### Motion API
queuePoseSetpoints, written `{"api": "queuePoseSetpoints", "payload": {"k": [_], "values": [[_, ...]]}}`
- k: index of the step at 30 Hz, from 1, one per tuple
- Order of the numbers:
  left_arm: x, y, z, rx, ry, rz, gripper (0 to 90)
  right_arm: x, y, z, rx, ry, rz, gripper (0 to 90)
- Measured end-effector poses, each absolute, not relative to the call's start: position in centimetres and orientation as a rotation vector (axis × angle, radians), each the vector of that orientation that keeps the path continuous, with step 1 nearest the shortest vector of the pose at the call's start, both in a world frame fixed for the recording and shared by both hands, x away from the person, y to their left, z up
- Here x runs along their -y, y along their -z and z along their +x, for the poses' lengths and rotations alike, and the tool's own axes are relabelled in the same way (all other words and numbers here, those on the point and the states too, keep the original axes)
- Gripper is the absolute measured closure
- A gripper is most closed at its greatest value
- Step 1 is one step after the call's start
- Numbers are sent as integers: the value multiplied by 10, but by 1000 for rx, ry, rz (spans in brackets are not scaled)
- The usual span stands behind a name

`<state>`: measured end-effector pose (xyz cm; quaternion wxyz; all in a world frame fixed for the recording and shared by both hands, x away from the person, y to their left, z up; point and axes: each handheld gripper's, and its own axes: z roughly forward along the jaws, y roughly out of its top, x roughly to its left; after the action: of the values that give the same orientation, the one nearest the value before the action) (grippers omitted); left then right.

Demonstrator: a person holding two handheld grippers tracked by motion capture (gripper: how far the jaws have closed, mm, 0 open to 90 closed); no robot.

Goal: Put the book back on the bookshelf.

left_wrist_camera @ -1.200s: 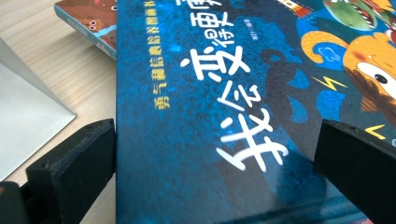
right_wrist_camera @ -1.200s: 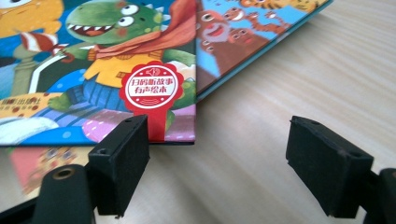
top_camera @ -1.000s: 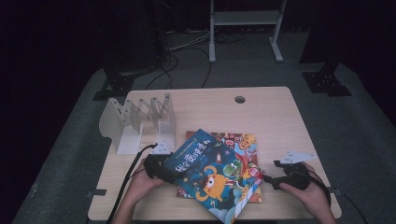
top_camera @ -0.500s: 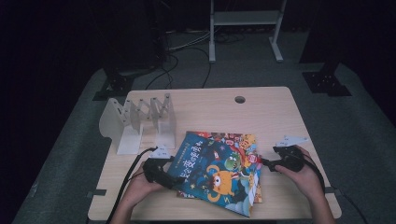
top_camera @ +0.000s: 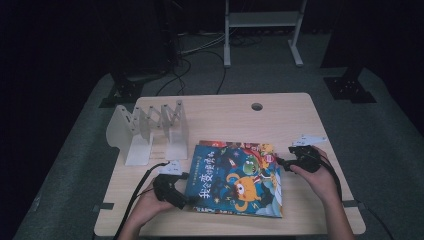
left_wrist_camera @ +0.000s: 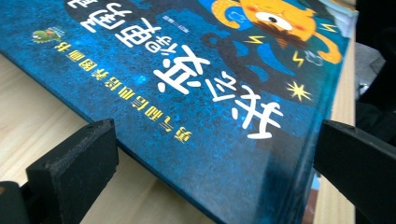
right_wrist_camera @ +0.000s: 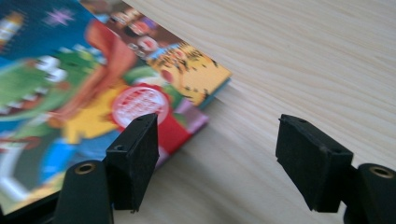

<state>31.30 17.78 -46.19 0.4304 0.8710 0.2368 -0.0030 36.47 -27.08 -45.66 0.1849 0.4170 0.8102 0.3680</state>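
Our left gripper [left_wrist_camera: 210, 154] straddles the book's [top_camera: 235, 177] corner, jaws spread, not pinching. Our right gripper [right_wrist_camera: 219, 154], just narrowing, holds nothing; the stack lies beside one jaw, so a nudge could skew it.

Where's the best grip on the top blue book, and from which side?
Take the blue book at its near-left corner, coming in level from the left edge. It lies flat on the stack, but in the left gripper view that corner stands proud of the table with a gap under it, so one jaw could probably slide beneath. The left gripper already straddles it, jaws wide.
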Motion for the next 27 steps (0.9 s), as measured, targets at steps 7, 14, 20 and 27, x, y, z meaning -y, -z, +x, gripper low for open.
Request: {"api": "queuePoseSetpoints", "payload": {"k": [7,14,20,27], "values": [[-161,464,308,-556,29,2188,0,268,462,351,-2347,-1110,1189,260],[-170,464,312,-627,-33,2160,0,270,468,345,-2400,-1185,1208,301],[-184,462,316,-689,-77,2137,0,265,467,346,-2417,-1179,1188,304],[-200,462,317,-750,-95,2141,0,245,467,344,-2462,-1190,1140,311]]}}
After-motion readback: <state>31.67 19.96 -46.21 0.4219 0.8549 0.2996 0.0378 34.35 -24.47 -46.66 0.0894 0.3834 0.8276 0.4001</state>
